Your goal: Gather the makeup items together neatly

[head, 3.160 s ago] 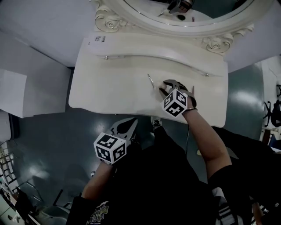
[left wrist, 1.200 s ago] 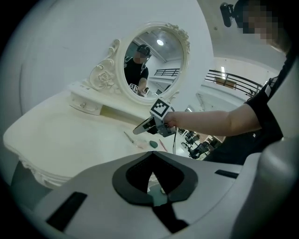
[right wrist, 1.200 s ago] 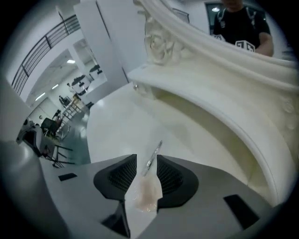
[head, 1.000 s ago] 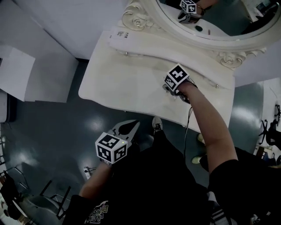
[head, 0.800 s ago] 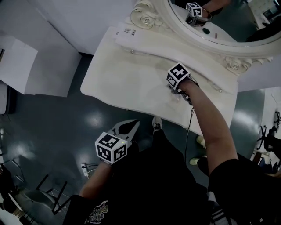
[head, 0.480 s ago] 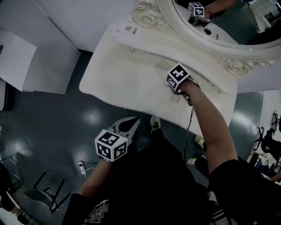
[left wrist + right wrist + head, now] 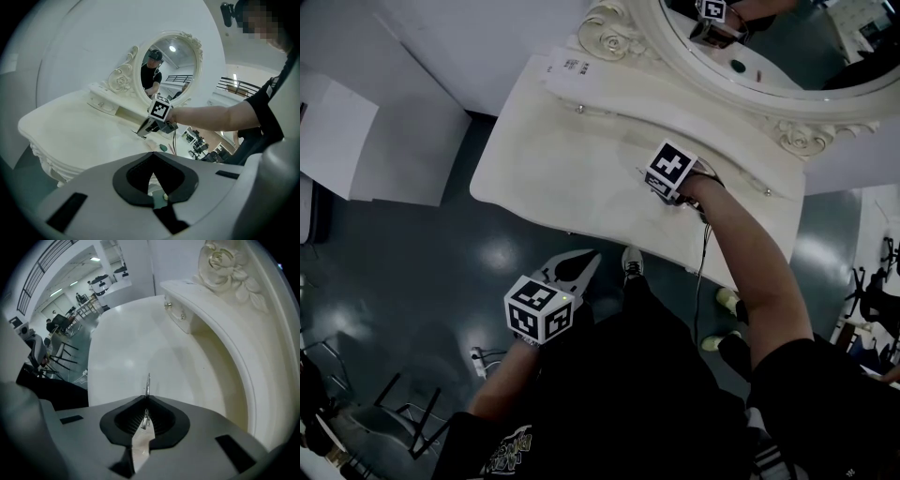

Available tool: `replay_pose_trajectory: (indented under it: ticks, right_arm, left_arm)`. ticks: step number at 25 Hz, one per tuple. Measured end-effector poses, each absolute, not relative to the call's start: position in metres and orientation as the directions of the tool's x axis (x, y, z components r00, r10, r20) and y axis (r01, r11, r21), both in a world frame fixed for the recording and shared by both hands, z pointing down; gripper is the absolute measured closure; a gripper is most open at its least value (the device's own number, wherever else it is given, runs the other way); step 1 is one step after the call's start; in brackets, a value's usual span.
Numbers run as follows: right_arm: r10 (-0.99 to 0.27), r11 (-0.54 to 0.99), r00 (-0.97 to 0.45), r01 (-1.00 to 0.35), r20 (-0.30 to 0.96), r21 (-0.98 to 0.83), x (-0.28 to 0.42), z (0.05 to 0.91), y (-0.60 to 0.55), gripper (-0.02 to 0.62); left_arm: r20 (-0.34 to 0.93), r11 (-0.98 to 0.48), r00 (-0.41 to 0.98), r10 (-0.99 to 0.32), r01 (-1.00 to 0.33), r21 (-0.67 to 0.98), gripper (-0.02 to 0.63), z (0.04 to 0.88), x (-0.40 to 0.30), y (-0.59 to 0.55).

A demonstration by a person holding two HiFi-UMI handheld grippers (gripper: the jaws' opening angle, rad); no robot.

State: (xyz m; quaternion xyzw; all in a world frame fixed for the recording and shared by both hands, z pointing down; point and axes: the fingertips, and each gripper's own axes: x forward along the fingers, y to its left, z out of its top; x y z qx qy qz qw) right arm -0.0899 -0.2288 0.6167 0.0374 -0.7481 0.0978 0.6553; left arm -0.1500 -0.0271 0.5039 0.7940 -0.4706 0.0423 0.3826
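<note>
Found the right gripper [image 7: 146,399] over the white surface [image 7: 544,169], pointed straight down, just in front of the low drawer tier [image 7: 180,317] below the carved mirror [image 7: 769,42]. Noted its jaws just drawn closed, now pinched tight on a thin metal makeup tool [image 7: 148,382]. Saw that tool standing edge-on between the dark ribbed pads, with its slim bright end poking out past the jaw tips toward the surface. Could not tell contact with the surface from a small gap above it. Saw the person's right forearm [image 7: 741,262] reaching across the front edge of the surface to the marker cube [image 7: 670,170] on top of this gripper.

Found the left gripper [image 7: 153,153] well apart from the surface, held out over the dark teal floor [image 7: 422,272] close to the person's body and angled a little downward. Saw its jaws together at the tips, gripping nothing.

From the left gripper view, made out a small dark green oval item [image 7: 162,147] lying on the surface near the right gripper, too small to name. Saw the reflection of the right gripper's cube in the mirror glass at the top of the head view.
</note>
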Motion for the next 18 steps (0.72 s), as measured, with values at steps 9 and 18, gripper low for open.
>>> replay_pose_trajectory:
  ticks: [9,18]
  right_arm:
    - [0.119,0.992,-0.082,-0.024,0.99,-0.121,-0.117,0.624,-0.199,0.549]
    - [0.107,0.994,-0.037,0.017,0.994,-0.107,-0.132,0.637,-0.192,0.549]
  left_arm:
    - [0.436,-0.236,0.529,-0.728,-0.79,0.565,0.597,0.506,-0.162,-0.011]
    - [0.441,-0.213,0.51,-0.738,-0.797,0.566,0.598,0.506,-0.171,-0.003]
